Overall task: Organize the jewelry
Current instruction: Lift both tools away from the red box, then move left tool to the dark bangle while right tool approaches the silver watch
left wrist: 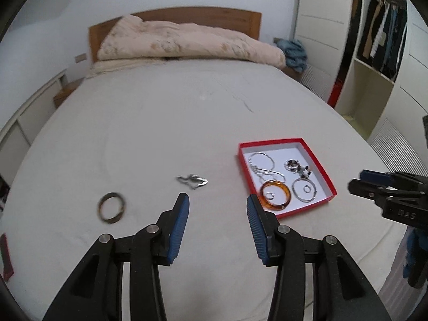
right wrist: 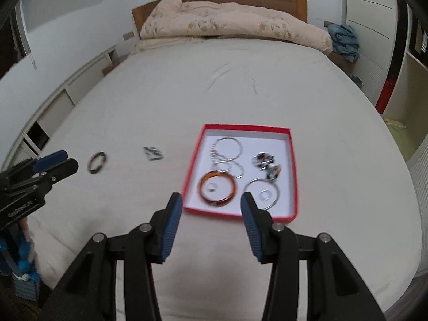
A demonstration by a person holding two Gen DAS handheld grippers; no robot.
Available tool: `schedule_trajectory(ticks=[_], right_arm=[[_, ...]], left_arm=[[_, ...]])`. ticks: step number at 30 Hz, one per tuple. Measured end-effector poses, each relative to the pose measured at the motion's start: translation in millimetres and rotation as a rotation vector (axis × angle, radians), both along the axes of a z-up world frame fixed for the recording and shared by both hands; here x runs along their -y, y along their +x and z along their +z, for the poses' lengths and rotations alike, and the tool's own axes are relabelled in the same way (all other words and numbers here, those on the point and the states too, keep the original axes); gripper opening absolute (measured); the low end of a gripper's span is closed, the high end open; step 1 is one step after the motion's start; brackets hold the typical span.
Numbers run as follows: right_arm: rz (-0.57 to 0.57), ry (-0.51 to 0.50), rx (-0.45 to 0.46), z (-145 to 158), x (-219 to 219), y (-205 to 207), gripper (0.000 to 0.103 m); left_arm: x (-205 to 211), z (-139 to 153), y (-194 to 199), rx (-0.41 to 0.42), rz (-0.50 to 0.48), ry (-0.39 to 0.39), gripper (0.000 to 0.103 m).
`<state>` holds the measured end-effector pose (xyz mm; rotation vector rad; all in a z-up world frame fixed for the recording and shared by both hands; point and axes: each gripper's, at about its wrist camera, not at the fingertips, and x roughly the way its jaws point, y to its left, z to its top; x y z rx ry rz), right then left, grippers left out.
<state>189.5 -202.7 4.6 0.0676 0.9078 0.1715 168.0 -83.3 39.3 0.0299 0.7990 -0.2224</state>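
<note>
A red tray (left wrist: 318,160) (right wrist: 293,160) with a white floor lies on the bed. In it are an amber bangle (left wrist: 275,195) (right wrist: 217,188), silver hoops (left wrist: 263,160) (right wrist: 230,147), a large silver ring (left wrist: 305,189) (right wrist: 263,192) and a beaded piece (left wrist: 297,167) (right wrist: 267,164). On the sheet to its left lie a dark bangle (left wrist: 111,207) (right wrist: 96,162) and a small silver piece (left wrist: 192,182) (right wrist: 153,153). My left gripper (left wrist: 218,208) hangs open above the sheet with nothing in it. My right gripper (right wrist: 211,206) is open and empty above the tray's near edge.
A rumpled beige duvet (left wrist: 187,42) (right wrist: 227,21) lies against the wooden headboard (left wrist: 235,17). A blue cloth (left wrist: 294,53) sits on a stand at the bed's right. An open wardrobe (left wrist: 379,40) stands at far right, low white cabinets (right wrist: 53,112) at left.
</note>
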Motion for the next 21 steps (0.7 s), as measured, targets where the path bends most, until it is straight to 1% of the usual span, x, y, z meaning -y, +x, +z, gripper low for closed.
schedule_trajectory(ticks=[4,8,12,15,18,21], right_arm=[[-0.013,0.037,0.016,20,-24,-27,0.045],[-0.014,0.032,0.025,37,-49,-49,0.049],[0.002,0.048,0.040,50,-70,-71,0.050],[0.031,0.046,0.048,54,-86,-85,0.051],[0.054,0.052,0.054,55,-96,-94,0.051],[0.072,0.066,0.062,51,-99,-98,0.051]], left_arm=[[-29,9,-28,0.024,0.051,0.001,0.044],[-53,18,-54,0.050,0.096,-0.002,0.045],[-74,25,-77,0.072,0.143,-0.009,0.046],[-86,26,-88,0.081,0.176,-0.012,0.048],[-99,23,-93,0.072,0.205,-0.030,0.050],[-107,17,-94,0.057,0.226,-0.021,0.052]])
